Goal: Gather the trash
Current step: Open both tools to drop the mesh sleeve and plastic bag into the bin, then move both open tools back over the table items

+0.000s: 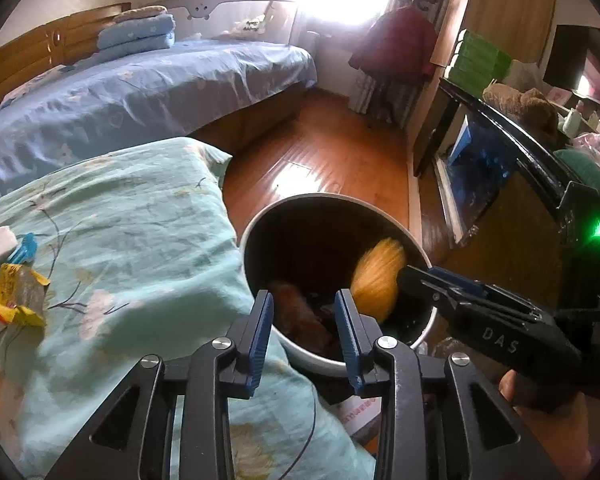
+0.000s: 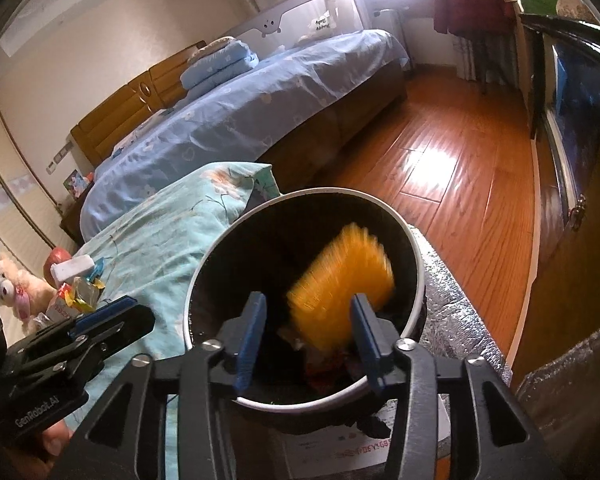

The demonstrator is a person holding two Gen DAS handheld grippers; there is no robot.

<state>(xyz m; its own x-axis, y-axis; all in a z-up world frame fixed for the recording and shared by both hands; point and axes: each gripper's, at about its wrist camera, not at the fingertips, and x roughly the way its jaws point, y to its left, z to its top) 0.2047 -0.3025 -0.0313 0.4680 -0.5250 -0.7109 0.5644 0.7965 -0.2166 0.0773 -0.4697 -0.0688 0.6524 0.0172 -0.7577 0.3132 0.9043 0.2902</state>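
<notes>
Landmark: a round bin (image 2: 306, 304), white rim, dark inside, standing on the wood floor (image 2: 452, 168) against the near bed's edge. All places below are given from it.

Far left of bin: a trash pile (image 1: 18, 296) on the teal floral bedding (image 1: 132, 240), showing yellow and red wrappers, a blue scrap and a white block. It is well apart from the bin and not yet collected.

Just left of bin: the left gripper (image 1: 304, 322), tilted down over the near rim. Its blue fingers (image 1: 260, 332) stand apart with nothing between them; judged from this, its load has already gone in.

Inside bin, left: a brownish lump (image 1: 300, 312) on dark rubbish at the bottom. What it is cannot be told.

Inside bin, right: a yellow ribbed packet (image 2: 340, 284), blurred, seemingly in mid-fall. This is the task's thing at this moment, inside the rim and beyond the fingertips.

Over bin, right: the right gripper (image 2: 308, 334), angled down into the mouth so that whatever it lets go lands inside. Its fingers (image 2: 366, 338) are spread and not pressing on the packet.

Right of bin: a silvery foil-covered surface (image 2: 460, 308), then a dark cabinet (image 2: 572, 128).

Behind bin: a second bed with blue sheets (image 2: 240, 120) and a bright window.

Judged progress: part done; the pile on the bedding remains.
</notes>
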